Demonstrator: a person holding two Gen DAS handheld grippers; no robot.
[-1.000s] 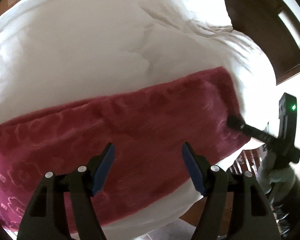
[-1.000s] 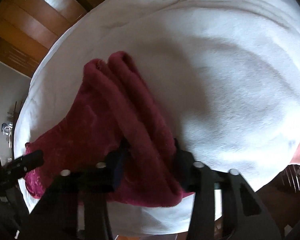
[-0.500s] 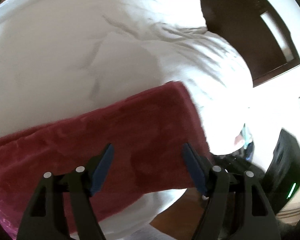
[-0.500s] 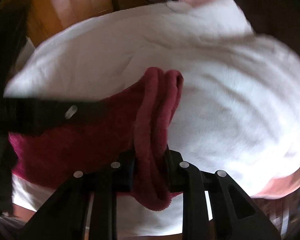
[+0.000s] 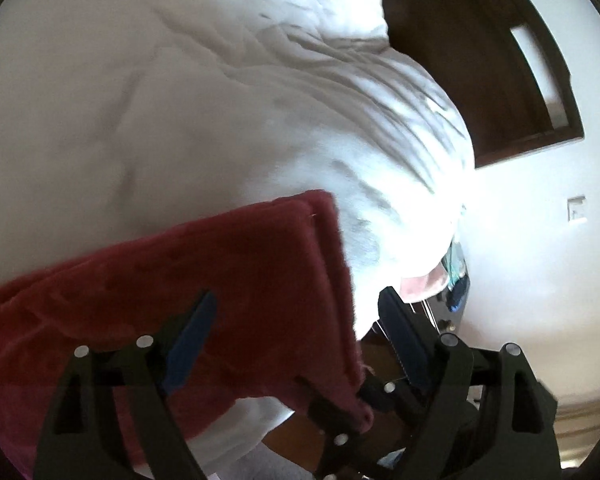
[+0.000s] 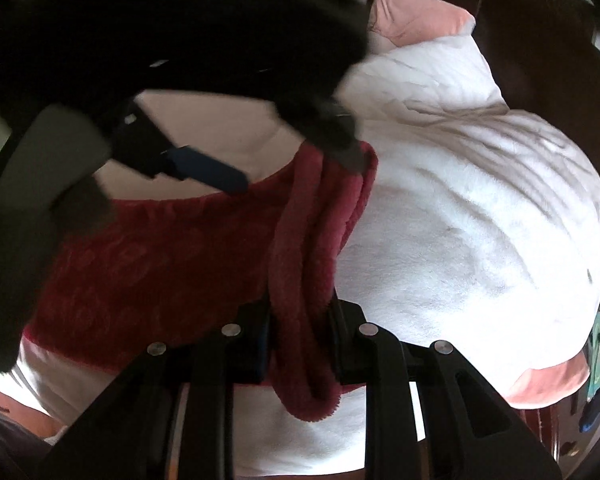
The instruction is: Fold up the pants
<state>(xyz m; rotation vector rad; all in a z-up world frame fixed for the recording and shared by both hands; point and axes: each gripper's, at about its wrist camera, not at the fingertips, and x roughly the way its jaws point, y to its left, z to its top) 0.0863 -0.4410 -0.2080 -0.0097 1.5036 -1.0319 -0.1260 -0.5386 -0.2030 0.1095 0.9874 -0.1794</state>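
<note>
**Red pants held over the white bed**

In the left wrist view, the red pants [image 5: 204, 300] are seen across the lower left of the frame, lying over the white bedding [image 5: 180, 100]. The left tongs [image 5: 300, 344] are spread wide, with one blue-padded finger over the fabric and the other past the cloth's right edge; nothing is gripped between them. At the bottom centre of that view, the corner of the pants is pinched by a second black tool, the right tongs [image 5: 340, 412].

In the right wrist view, a thick folded bundle of the pants [image 6: 172, 264] is clamped between the fingers of the right tongs [image 6: 300, 344] at lower centre, closed tightly on the fabric. The rest of the garment is stretched toward the left of the frame. The left tongs [image 6: 284, 156] are seen in the upper left, open, one finger at the pants' upper edge. A pink pillow [image 6: 416, 20] is visible at the top, beside the bedding [image 6: 480, 220].
</note>
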